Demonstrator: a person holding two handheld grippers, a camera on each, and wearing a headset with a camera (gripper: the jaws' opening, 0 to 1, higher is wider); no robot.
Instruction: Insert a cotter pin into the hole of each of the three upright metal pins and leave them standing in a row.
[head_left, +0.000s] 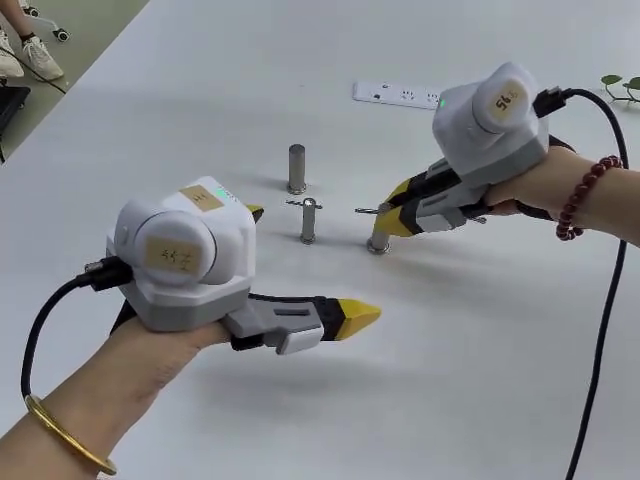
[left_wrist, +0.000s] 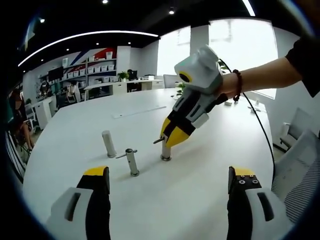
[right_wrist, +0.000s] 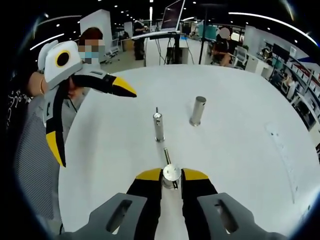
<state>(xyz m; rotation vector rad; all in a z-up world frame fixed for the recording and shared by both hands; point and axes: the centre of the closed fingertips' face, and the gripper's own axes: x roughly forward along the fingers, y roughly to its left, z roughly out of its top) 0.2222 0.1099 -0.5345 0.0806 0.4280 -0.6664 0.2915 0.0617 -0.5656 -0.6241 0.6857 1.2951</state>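
Now, if you swing your left gripper (head_left: 310, 263), which is wide open and empty near the row, you could knock a pin over. Twist your right gripper (head_left: 390, 224), clamped on the head of the right pin (head_left: 378, 243), and that one may topple. The slim grey pins stand upright on the table (head_left: 480, 380). The left pin (head_left: 297, 168) is bare, the middle pin (head_left: 308, 222) has a cotter pin (head_left: 295, 203) through it, and the right pin likewise.

The right hand-held gripper (head_left: 390, 212) covers the top of the right pin (head_left: 378, 245), and only the base shows. Whether the cotter pin (head_left: 366, 211) passes through the hole is too small to tell. The left hand-held gripper (head_left: 316, 263) hides most of its own far jaw.
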